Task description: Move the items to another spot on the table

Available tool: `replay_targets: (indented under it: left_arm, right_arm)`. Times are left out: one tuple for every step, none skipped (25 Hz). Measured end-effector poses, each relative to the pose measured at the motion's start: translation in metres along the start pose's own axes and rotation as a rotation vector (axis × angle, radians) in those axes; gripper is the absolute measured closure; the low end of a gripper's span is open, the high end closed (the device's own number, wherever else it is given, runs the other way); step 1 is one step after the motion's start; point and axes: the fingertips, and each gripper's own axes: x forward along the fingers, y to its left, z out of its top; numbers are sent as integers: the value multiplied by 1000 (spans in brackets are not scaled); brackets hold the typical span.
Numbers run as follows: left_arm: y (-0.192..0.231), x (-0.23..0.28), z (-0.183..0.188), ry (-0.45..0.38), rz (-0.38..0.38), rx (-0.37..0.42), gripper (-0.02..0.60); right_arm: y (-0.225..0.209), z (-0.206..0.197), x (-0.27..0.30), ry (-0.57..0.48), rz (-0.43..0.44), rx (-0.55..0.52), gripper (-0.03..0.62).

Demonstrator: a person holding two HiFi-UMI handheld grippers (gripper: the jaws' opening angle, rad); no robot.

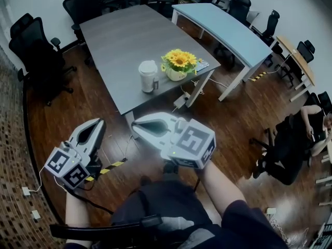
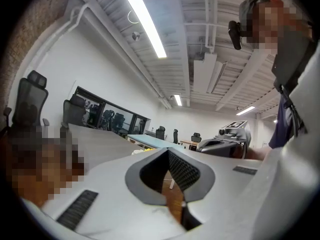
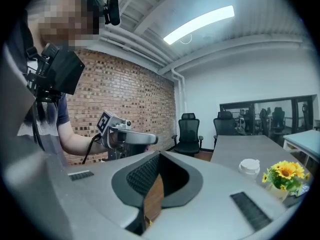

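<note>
Both grippers are hovering over the wood floor [image 1: 228,113], short of the grey table's [image 1: 119,35] near corner. In the head view the left gripper [image 1: 99,123] is sitting at 7 o'clock and the right gripper [image 1: 137,124] just beside it at 6. Each is keeping its jaws pressed together on nothing.

At 12 o'clock from them, the lidded cup [image 1: 148,75] and the sunflower pot [image 1: 179,65] are standing side by side near the table's near end, the pot close to the right edge. Bare tabletop is stretching away behind them toward 11 o'clock. A blue table [image 1: 223,27] is lying at 1 o'clock across an aisle.

Only the right gripper view is showing the brick wall [image 3: 125,89]. The left gripper view is catching the ceiling lights [image 2: 147,26].
</note>
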Motion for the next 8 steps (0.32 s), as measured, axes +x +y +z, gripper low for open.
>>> replay_targets:
  left_arm:
    - [3, -5, -2, -2, 5, -12, 578]
    - [6, -11, -5, -3, 10, -29, 578]
    - [9, -16, -8, -5, 14, -46, 578]
    - [13, -21, -11, -7, 17, -60, 578]
    - [16, -25, -13, -9, 21, -70, 578]
    - [20, -28, -15, -9, 25, -76, 578]
    - [24, -32, -18, -8, 29, -80, 578]
    - [27, -35, -20, -7, 34, -84, 578]
  right_arm:
    - [2, -4, 2, 8, -1, 3, 617]
    - [4, -8, 5, 18, -1, 8, 617]
    - [7, -13, 7, 29, -1, 15, 617]
    - [9, -16, 9, 38, -2, 22, 617]
    - [10, -18, 10, 46, -3, 27, 617]
    - [12, -20, 12, 53, -5, 31, 617]
    - [14, -21, 14, 60, -7, 34, 617]
    - [15, -22, 15, 66, -9, 37, 617]
